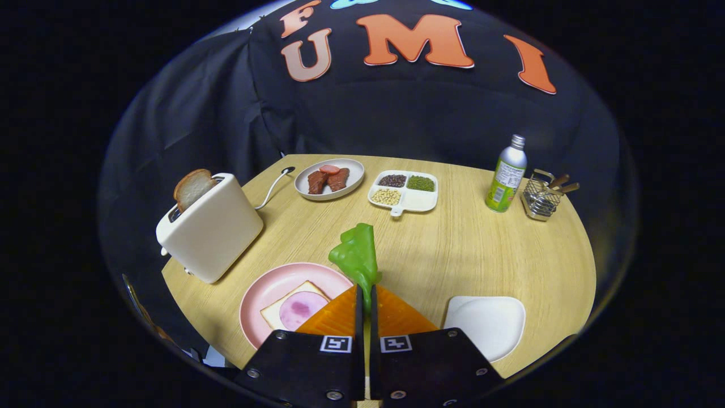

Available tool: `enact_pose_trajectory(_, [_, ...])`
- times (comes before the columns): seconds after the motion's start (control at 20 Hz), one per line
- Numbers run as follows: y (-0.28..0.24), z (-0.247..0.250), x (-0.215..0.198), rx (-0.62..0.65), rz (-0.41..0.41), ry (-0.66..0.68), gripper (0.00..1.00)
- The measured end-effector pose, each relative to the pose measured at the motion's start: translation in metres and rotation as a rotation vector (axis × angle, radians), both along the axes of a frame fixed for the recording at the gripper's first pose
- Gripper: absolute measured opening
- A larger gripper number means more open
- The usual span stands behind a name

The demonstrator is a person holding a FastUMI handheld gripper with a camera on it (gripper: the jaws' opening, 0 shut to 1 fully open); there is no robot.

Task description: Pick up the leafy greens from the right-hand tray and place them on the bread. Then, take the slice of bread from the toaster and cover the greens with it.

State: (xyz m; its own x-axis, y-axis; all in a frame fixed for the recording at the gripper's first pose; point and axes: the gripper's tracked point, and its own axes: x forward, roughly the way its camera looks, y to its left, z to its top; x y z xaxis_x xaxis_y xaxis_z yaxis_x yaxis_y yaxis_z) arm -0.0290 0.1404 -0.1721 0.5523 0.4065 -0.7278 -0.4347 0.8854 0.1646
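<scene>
Gripper (365,292): fingers closed together on the stem end of the leafy greens (357,255), both pressing on it; the leaf stands up from the tips toward 12 o'clock, held above the counter (453,255).

Leafy greens: one green ruffled leaf, clamped between the fingers, off any tray; its bulk sits just ahead of the fingertips, over the gap between the pink plate and the white tray.

Pink plate (266,289): round, at 10 o'clock from the fingertips, just beside them. Carries a slice of bread (274,313) lying flat with a round pink slice of ham (300,309) on top; part of the plate is hidden behind the left finger.

White tray (490,323): squarish with rounded corners, at 4 o'clock from the fingertips, nothing seen on it.

Toaster (212,226): cream, at 10 o'clock beyond the pink plate, with a bread slice (192,187) standing up out of its slot. Its cord (272,190) runs toward the far edge of the counter.

Grey plate (351,170): at 12 o'clock, far side, holding reddish meat pieces (328,178).

Divided dish (422,201): white, four compartments, just to the right of the grey plate; three hold dark, green and pale beans.

Bottle (506,175): upright, silver cap, green label, at 2 o'clock.

Wire basket (541,198): just beside the bottle, holding wooden-handled utensils.
</scene>
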Motion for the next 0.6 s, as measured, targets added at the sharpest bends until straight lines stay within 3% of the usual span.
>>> enact_pose_trajectory(0.6, [0.052,-0.035,-0.023,-0.018,0.129,0.070,0.04])
